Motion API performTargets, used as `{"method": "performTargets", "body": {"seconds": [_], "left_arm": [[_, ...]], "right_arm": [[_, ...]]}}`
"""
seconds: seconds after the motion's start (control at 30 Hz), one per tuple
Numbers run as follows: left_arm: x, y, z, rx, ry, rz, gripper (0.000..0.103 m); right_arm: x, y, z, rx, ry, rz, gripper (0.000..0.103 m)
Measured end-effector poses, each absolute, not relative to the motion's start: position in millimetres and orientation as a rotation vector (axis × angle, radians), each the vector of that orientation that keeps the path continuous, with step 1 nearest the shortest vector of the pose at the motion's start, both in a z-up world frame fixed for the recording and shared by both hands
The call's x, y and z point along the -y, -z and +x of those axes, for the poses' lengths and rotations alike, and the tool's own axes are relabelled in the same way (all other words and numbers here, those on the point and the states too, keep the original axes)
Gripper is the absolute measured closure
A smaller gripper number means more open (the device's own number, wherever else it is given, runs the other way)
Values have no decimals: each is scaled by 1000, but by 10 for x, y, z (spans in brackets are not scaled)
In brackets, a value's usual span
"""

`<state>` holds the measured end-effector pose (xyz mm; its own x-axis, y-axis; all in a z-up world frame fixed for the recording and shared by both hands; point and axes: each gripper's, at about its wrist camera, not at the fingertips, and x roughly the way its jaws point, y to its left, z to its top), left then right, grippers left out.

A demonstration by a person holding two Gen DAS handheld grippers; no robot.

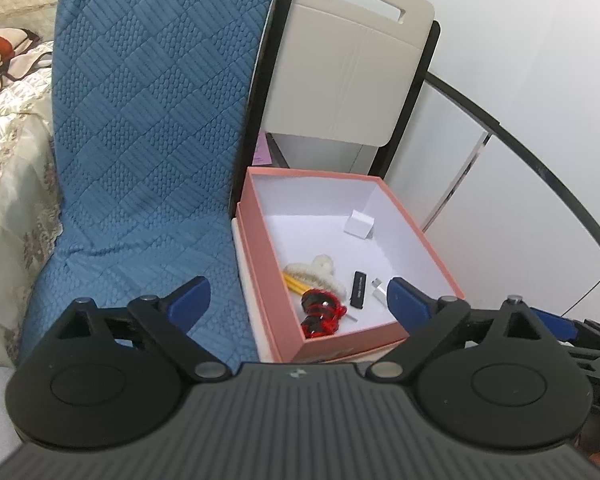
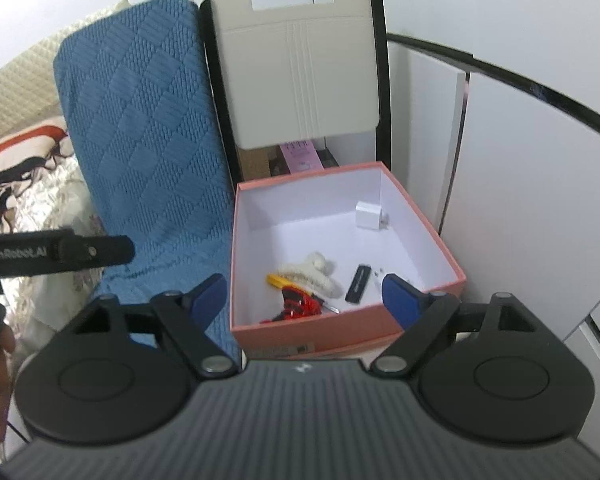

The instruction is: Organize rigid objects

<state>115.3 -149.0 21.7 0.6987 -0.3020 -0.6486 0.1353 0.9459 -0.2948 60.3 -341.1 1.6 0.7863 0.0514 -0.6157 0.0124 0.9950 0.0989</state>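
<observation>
- Backdrop: white wall and white cabinet panels at right; a floral bedspread at far left.
- Blue quilted cushion stands upright left of centre, leaning back; a beige chair back with a slot handle stands beside it.
- Pink box, open, white inside, sits in front of the chair back, just beside the cushion.
- Inside, left to right: yellow item and fluffy cream hair claw touching; red-and-black item at the near wall; black stick, long axis running near-to-far, tilted right; small silver adapter beside it; white charger cube well apart at the far right corner, prongs pointing right.
- Left gripper: blue fingers spread wide, holding nothing, hovering over the box's near-left edge.
- Right gripper: fingers spread wide, holding nothing, aimed down at the box's near wall.
</observation>
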Motion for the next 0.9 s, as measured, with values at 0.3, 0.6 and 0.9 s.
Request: {"method": "performTargets", "body": {"seconds": [0.3,0.6,0.9], "left_arm": [[1377,-151,975,-767,229,-233,3],[1411,-169,918,-769,219,-207,3],[1461,-184,918,-758,216,-183,3]], "right_arm": [[3327,20,421,-672,1,77,17],[3324,20,381,-665,6,73,17],[3345,13,391,-659,6,66,17]]}}
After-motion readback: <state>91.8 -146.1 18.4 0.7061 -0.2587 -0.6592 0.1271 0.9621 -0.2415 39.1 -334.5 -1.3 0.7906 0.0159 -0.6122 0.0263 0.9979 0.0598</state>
